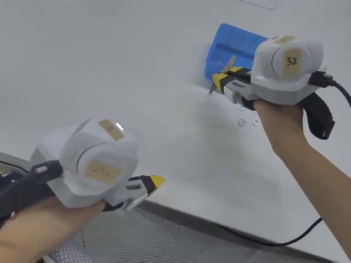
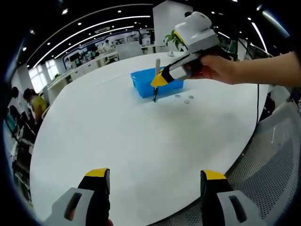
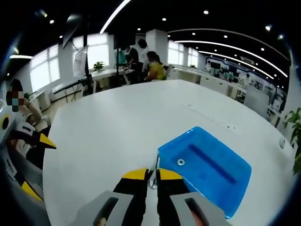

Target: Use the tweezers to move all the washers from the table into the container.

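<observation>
Our right gripper [image 1: 219, 81] clenches the tweezers [image 2: 155, 92] tips-down by the container [image 1: 219, 55] to reach washers [image 1: 242, 123]; our left gripper [image 2: 155, 174], released, idles clear at the desk [image 1: 137, 82] edge.

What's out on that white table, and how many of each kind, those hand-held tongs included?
Washers loose on the table: 3
Washer inside the blue box: 1
Blue box: 1
Tweezers: 1
Tongs: 2, the left tongs and the right tongs
Total: 8
</observation>
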The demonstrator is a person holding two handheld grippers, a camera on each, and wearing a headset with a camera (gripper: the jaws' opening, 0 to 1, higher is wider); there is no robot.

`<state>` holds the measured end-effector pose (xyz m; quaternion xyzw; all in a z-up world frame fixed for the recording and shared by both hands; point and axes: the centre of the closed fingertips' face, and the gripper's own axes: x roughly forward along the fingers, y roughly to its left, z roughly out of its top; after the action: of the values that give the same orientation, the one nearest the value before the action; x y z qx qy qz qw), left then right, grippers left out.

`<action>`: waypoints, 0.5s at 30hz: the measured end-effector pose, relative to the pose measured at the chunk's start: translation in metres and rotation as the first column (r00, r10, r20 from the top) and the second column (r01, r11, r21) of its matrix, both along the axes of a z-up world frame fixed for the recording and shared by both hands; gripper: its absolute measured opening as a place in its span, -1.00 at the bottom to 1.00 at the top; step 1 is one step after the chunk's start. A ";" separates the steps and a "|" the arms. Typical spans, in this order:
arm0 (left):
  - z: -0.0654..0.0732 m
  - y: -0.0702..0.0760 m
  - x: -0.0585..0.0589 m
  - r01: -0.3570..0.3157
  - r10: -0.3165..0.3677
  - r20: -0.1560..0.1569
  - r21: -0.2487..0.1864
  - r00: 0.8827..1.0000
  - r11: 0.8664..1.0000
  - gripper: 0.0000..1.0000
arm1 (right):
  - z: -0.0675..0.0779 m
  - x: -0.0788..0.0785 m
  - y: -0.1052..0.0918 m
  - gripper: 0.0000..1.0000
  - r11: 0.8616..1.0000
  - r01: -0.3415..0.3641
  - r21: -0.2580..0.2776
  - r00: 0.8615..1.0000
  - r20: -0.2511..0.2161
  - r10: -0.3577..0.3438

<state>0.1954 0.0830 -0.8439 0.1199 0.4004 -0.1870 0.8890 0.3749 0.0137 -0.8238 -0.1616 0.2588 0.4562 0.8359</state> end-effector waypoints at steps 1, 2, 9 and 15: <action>0.000 0.000 0.000 0.001 -0.001 -0.001 0.001 1.000 1.000 0.60 | 0.000 -0.002 0.000 -0.93 1.000 -0.005 -0.007 1.000 0.002 0.005; 0.000 0.000 0.000 0.001 -0.001 0.000 0.004 1.000 1.000 0.60 | -0.001 -0.002 -0.001 -0.93 1.000 -0.010 -0.017 1.000 0.008 0.010; 0.000 0.000 0.000 0.000 0.000 0.000 0.004 1.000 1.000 0.59 | -0.007 -0.003 -0.001 -0.94 0.997 -0.035 -0.062 0.999 0.008 0.035; 0.000 0.001 0.000 0.000 0.000 -0.001 0.004 1.000 1.000 0.59 | -0.004 -0.002 -0.002 -0.99 0.999 -0.020 -0.033 0.999 -0.037 0.019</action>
<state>0.1952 0.0835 -0.8443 0.1217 0.4014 -0.1861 0.8885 0.3729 0.0121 -0.8277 -0.1698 0.2802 0.4628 0.8237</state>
